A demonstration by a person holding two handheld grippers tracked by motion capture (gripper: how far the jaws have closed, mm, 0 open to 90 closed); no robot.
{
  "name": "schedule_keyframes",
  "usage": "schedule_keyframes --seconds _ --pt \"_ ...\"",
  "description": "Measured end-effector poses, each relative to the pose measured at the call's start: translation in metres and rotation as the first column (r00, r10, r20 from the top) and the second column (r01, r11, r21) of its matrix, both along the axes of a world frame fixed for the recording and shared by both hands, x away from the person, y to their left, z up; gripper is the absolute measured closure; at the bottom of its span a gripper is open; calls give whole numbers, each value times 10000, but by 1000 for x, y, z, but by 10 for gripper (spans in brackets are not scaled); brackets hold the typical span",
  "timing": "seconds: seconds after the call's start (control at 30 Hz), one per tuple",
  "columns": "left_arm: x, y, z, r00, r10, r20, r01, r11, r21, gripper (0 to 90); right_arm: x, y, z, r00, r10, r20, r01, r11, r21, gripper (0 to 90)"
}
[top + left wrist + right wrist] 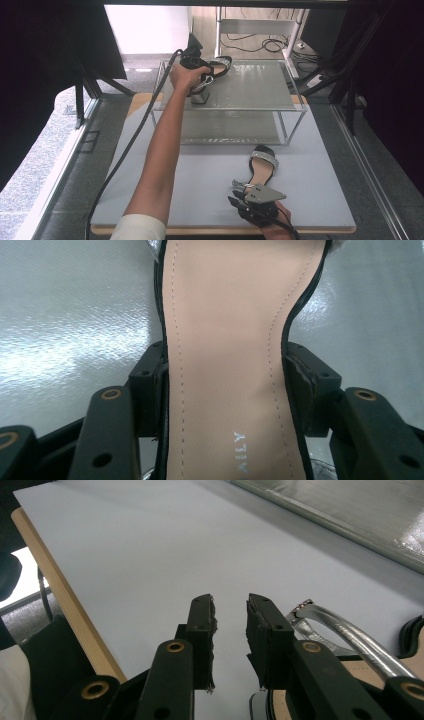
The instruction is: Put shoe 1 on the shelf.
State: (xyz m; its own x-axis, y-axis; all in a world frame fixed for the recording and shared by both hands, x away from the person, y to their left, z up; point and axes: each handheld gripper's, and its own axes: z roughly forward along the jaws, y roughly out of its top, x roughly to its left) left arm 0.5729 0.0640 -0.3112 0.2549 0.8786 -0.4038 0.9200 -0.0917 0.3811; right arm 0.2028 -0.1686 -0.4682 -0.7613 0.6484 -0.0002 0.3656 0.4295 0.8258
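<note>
Pale grey matting covers the surface (150,190), and toward its far side stands a two-tier wire-frame shelf (295,107) with clear panels. On the shelf's upper tier, at its far left corner, the left gripper (192,57) holds a black high-heeled sandal (212,67); the left gripper view shows its jaws pressed against both edges of the tan insole (225,340) at the narrow waist, just above the shiny panel. The matching second sandal (261,167) lies on the surface in front of the shelf, toe strap toward it. The right gripper (230,625) rests just beside that sandal's heel end, jaws slightly parted and holding nothing. Judging by this, the step is setting the first sandal on the upper tier. To do it well, lower it until sole and heel both bear on the panel, keep it level, then open the jaws without dragging it.
</note>
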Motion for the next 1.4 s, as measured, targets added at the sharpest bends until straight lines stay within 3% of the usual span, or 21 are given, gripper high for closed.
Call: schedule_keyframes --seconds 0.17,0.27,0.3,0.43,0.5,0.57,0.67,0.8,0.9,0.97,1.1,1.2,1.4 --pt "0 -5 -4 9999 161 -33 -161 9996 218 414 0 0 -1 10000 15 41 -15 10000 -50 717" --pt "-1 -6 -2 9999 109 -38 -109 9999 -13 392 -1 1 0 10000 46 73 -46 10000 -56 715" --pt "-1 -7 -3 9998 -32 -189 31 10000 -82 337 -2 1 1 10000 48 68 -47 10000 -52 714" --pt "-5 -5 2 9998 37 219 -29 9994 -335 237 -3 3 0 10000 76 45 -75 9999 -105 708" --pt "-10 -1 12 9962 234 840 -181 9978 -638 240 -2 2 0 10000 66 75 -65 9999 -131 707" --pt "-15 4 20 9929 91 1188 15 9960 -888 231 -2 2 0 10000 30 73 -29 9999 -133 707" --pt "-26 10 32 9853 -176 1701 335 9953 -910 230 -1 1 0 10000 -25 84 25 10000 -64 705" --pt "-49 20 52 9665 -712 2467 996 9895 -1049 226 2 -4 0 9998 -198 -28 198 9998 98 705" --pt "-67 30 61 9565 -1109 2697 1545 9771 -1464 224 3 -7 1 9996 -287 -46 288 9994 178 708" --pt "-81 37 66 9478 -1377 2877 1866 9709 -1500 225 5 -8 1 9994 -353 -40 354 9991 232 718" --pt "-103 53 66 9338 -1737 3130 2315 9599 -1581 228 8 -12 -1 9989 -440 -189 445 9986 285 757" --pt "-114 63 61 9291 -1968 3133 2529 9559 -1496 226 11 -15 -1 9984 -467 -315 478 9983 338 792" --pt "-130 74 50 9119 -2541 3222 3172 9347 -1605 235 14 -20 0 9980 -477 -409 495 9978 432 829"
